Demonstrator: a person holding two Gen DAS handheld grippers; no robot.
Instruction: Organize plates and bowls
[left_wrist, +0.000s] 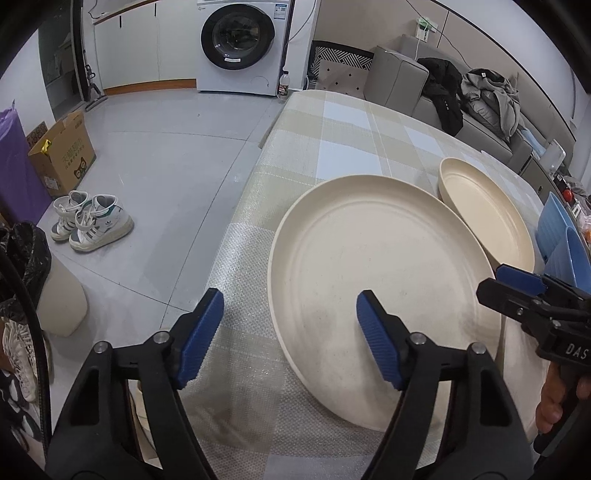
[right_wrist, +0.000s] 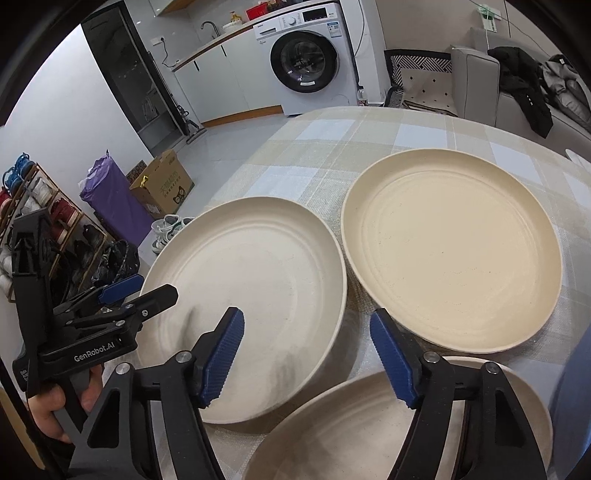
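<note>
While tilted downward, both hand-held grippers (left_wrist: 290, 339) (right_wrist: 306, 358) straddle plate (right_wrist: 243, 295) rims.

A washing machine (left_wrist: 238, 44), sneakers (left_wrist: 90, 221) and a cardboard box (left_wrist: 62, 155) sit beyond the table.

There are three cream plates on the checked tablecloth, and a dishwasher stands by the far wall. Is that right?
Almost. The three cream plates on the checked tablecloth are right, but the machine by the far wall is a washing machine, not a dishwasher. The right wrist view shows its round front door.
</note>
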